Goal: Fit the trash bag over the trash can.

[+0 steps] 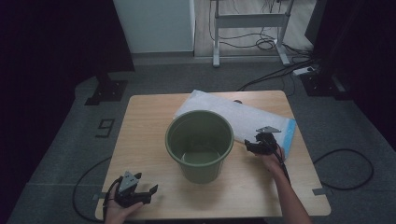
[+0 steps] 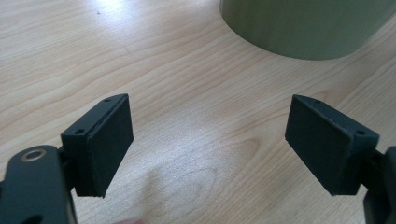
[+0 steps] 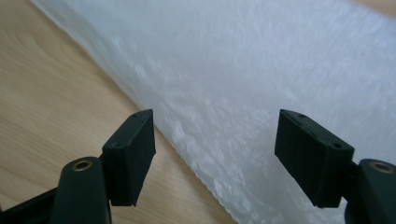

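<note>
Left claw [image 2: 208, 144] jaws wide apart over wooden table [image 2: 177, 93]; green bucket [image 2: 303, 28] beyond, apart.

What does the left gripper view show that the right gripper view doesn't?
Left gripper view: the lower wall of the green bucket, beyond the open fingers of the left gripper. Right gripper view: the edge of a white plastic bag, with the right gripper open over it, nothing gripped. Both show the wooden table and a pair of black fingers standing apart.

table [image 1: 144, 140]: wooden, centre | number marking [image 1: 105, 127]: floor, 9 o'clock | white desk frame [image 1: 250, 21]: 12 o'clock | cables [image 1: 275, 70]: 1 o'clock
</note>
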{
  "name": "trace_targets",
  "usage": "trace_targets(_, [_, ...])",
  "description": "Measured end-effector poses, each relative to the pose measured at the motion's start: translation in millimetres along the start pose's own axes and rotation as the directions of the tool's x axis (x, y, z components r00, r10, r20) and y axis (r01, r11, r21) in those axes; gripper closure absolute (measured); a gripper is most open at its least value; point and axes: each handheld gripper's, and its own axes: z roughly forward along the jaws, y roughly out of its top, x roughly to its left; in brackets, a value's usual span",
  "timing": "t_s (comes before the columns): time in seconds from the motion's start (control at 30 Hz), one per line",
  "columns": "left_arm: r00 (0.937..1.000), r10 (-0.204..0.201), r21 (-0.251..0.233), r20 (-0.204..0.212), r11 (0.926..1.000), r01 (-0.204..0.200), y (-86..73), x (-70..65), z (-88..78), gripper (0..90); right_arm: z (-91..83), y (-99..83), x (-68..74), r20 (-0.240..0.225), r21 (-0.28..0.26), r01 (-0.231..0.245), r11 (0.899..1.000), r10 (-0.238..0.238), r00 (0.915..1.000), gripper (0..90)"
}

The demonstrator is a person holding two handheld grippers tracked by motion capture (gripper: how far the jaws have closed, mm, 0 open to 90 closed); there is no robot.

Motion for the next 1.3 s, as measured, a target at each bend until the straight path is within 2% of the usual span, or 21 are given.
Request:
trace_targets(0.13, [1.0000,0.004,0.010,0.009,0.9999,-0.004,-1.1,0.0,1.9,15.1,2.5,-2.0,1.2,0.013,0.029,0.022,0.999,-0.023,0.9997,34.6])
trace_targets(0.23, [0.9998,0.008,0.017,0.017,0.9998,-0.009,-2.0,-0.4,2.9,15.1,5.0,-3.4,0.6,0.035,0.066,0.016,0.998,-0.019,0.9992,42.3])
trace_targets(0.33, [0.9997,0.011,0.020,0.020,0.9997,-0.011,-2.3,-0.6,3.0,15.1,4.6,-3.6,-1.1,0.017,0.066,-0.001,0.998,0.000,0.9999,48.1])
trace_targets(0.37, [0.9997,0.011,0.021,0.021,0.9997,-0.011,-2.6,-0.6,3.0,15.1,3.1,-3.0,-2.0,0.014,0.074,-0.003,0.997,0.002,0.9999,56.8])
trace_targets(0.4, [0.9997,0.011,0.021,0.021,0.9997,-0.011,-2.6,-0.6,3.0,15.1,3.1,-3.0,-2.0,0.014,0.074,-0.003,0.997,0.002,0.9999,56.8])
trace_targets(0.43, [0.9997,0.012,0.022,0.020,0.9997,-0.012,-2.7,-0.6,3.0,15.1,0.7,-2.8,-3.0,0.015,0.086,-0.009,0.996,0.008,0.9999,68.1])
trace_targets(0.47, [0.9998,0.012,0.023,0.019,0.9997,-0.012,-2.8,-0.6,3.0,15.1,0.7,-2.8,-3.0,0.015,0.086,-0.009,0.996,0.008,0.9999,68.1])
trace_targets(0.57, [0.9999,0.008,0.024,0.012,0.9997,-0.009,-3.3,0.0,2.4,15.1,-4.9,-5.8,-6.9,0.004,0.097,-0.015,0.995,0.014,0.9999,85.2])
trace_targets(0.6, [0.9999,0.006,0.022,0.010,0.9997,-0.007,-3.5,0.4,2.0,15.1,-4.9,-5.8,-6.9,0.004,0.097,-0.015,0.995,0.014,0.9999,85.2])
trace_targets(0.67, [1.0000,0.002,0.017,0.006,0.9998,-0.002,-4.3,2.0,-0.2,15.2,-16.5,-14.9,-8.3,0.010,0.087,-0.046,0.995,0.045,0.9989,87.5])
trace_targets(0.73, [1.0000,0.000,0.017,0.004,0.9999,0.000,-4.5,2.7,-0.7,15.3,-29.8,-23.9,-7.9,0.011,0.069,-0.030,0.997,0.029,0.9995,87.5])
trace_targets(0.83, [1.0000,-0.007,0.016,-0.001,0.9998,0.007,-4.6,3.3,-0.1,15.6,-55.0,-39.6,-8.3,0.000,0.031,-0.033,0.999,0.033,0.9994,87.6])
trace_targets(0.87, [1.0000,-0.007,0.016,-0.001,0.9998,0.007,-4.6,3.3,-0.1,15.6,-55.0,-39.6,-8.3,0.000,0.031,-0.033,0.999,0.033,0.9994,87.6])
trace_targets(0.9, [1.0000,0.000,0.021,0.001,0.9998,0.000,-3.9,2.0,0.4,15.6,-72.5,-51.7,-9.7,-0.013,0.011,-0.040,0.999,0.040,0.9991,87.6])
trace_targets(0.97, [1.0000,0.005,0.024,0.000,0.9997,-0.005,-3.1,1.0,-0.3,15.5,-89.1,-64.6,-12.1,-0.021,-0.006,-0.051,0.999,0.050,0.9985,87.6])
trace_targets(1.0, [1.0000,0.005,0.024,0.000,0.9997,-0.005,-3.1,1.0,-0.3,15.5,-89.1,-64.6,-12.1,-0.021,-0.006,-0.051,0.999,0.050,0.9985,87.6])
trace_targets(1.03, [1.0000,0.000,0.017,0.000,0.9998,0.000,-3.2,0.6,-1.6,15.6,-103.6,-78.9,-14.7,-0.030,-0.013,-0.065,0.998,0.065,0.9974,87.5])
trace_targets(1.07, [1.0000,0.000,0.017,0.000,0.9998,0.000,-3.2,0.6,-1.6,15.5,-103.6,-78.9,-14.7,-0.030,-0.013,-0.065,0.998,0.065,0.9974,87.5])
trace_targets(1.13, [1.0000,0.001,0.018,-0.003,0.9998,-0.001,-3.7,0.6,-2.1,15.6,-116.5,-93.7,-17.8,-0.036,-0.024,-0.071,0.997,0.070,0.9969,87.5])
trace_targets(1.17, [1.0000,0.000,0.019,-0.003,0.9998,0.000,-4.0,0.9,-2.1,15.5,-126.8,-107.6,-21.0,-0.038,-0.024,-0.079,0.997,0.078,0.9962,87.3])
trace_targets(1.3, [1.0000,-0.003,0.025,-0.005,0.9997,0.004,-5.4,1.5,-1.3,15.6,-142.0,-128.1,-24.0,-0.028,-0.013,-0.063,0.998,0.063,0.9976,86.9])
